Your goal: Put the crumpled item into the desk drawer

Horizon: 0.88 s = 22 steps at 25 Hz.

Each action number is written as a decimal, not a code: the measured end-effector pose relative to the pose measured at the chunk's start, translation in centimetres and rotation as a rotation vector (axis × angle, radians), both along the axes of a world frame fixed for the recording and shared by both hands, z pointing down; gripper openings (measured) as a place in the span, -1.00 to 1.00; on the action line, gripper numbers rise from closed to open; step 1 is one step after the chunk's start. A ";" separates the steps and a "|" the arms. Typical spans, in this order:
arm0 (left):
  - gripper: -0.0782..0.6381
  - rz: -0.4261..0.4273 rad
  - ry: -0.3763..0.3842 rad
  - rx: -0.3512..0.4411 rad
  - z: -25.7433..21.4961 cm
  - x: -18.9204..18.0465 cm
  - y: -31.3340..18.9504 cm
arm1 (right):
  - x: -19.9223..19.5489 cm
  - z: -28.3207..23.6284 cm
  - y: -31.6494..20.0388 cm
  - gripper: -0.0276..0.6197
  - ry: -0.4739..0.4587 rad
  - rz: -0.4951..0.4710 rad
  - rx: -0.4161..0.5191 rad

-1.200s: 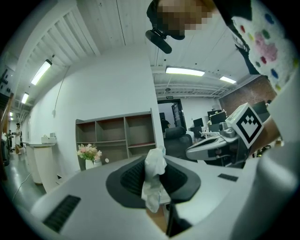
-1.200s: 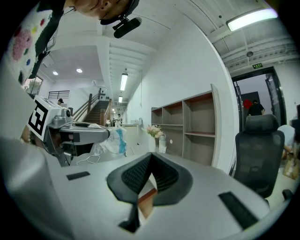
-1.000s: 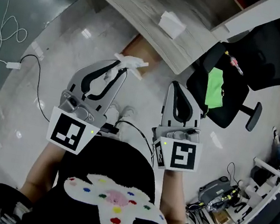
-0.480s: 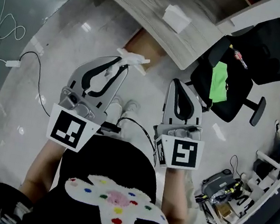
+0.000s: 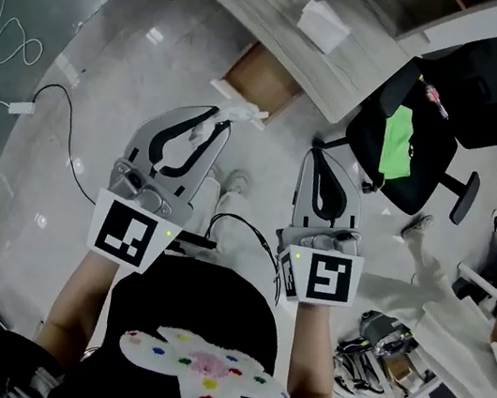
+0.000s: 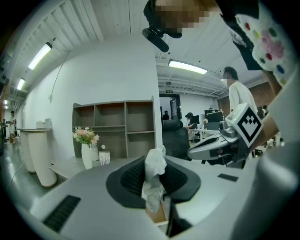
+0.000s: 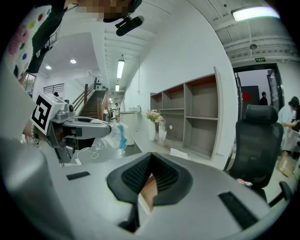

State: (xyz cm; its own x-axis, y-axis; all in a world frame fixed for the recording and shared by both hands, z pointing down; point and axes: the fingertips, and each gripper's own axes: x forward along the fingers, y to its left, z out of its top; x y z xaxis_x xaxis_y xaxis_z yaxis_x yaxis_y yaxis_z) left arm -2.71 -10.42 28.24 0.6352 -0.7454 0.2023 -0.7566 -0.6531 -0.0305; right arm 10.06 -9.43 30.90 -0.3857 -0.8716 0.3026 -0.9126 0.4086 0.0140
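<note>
My left gripper (image 5: pixel 218 121) is shut on a crumpled white tissue (image 5: pixel 237 108), which sticks out past its tips. In the left gripper view the tissue (image 6: pixel 153 178) stands upright, pinched between the dark pads. Just beyond it, under the grey wooden desk (image 5: pixel 254 4), is the open brown drawer (image 5: pixel 265 82). The tissue is short of the drawer, above the floor. My right gripper (image 5: pixel 319 152) hangs beside the left one, shut with nothing in it. Its pads (image 7: pixel 136 176) meet at the tip, and the brown of the drawer (image 7: pixel 149 191) shows through the gap below them.
A white tissue pack (image 5: pixel 323 25) lies on the desk. A black office chair (image 5: pixel 409 141) with a green item stands right of the drawer. A white cable (image 5: pixel 18 48) trails on the floor at left. A person in white (image 5: pixel 455 325) is at the right, and a vase of flowers (image 6: pixel 86 143) stands by open shelves.
The drawer has come further into view ahead of both grippers. A person in white has appeared at the right. The left gripper's hold on the tissue is unchanged.
</note>
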 end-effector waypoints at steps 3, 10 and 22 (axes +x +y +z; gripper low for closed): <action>-0.57 -0.004 -0.007 -0.019 1.3 -0.3 -0.2 | -0.1 1.4 0.0 -0.90 0.003 -0.002 -0.022; -0.57 -0.013 -0.018 -0.064 4.5 -0.2 -0.5 | -0.3 4.8 -0.5 -0.90 0.015 -0.018 -0.057; -0.57 0.061 -0.097 -0.110 10.8 1.0 -0.3 | -0.8 11.2 -1.7 -0.90 0.019 -0.047 -0.107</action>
State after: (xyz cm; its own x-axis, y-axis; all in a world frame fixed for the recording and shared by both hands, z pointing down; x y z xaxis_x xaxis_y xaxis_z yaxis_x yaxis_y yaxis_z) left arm -1.74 -10.77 39.03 0.6522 -0.6757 0.3435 -0.7123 -0.7013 -0.0270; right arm 9.25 -11.10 42.09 -0.4183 -0.8150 0.4010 -0.8925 0.4507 -0.0149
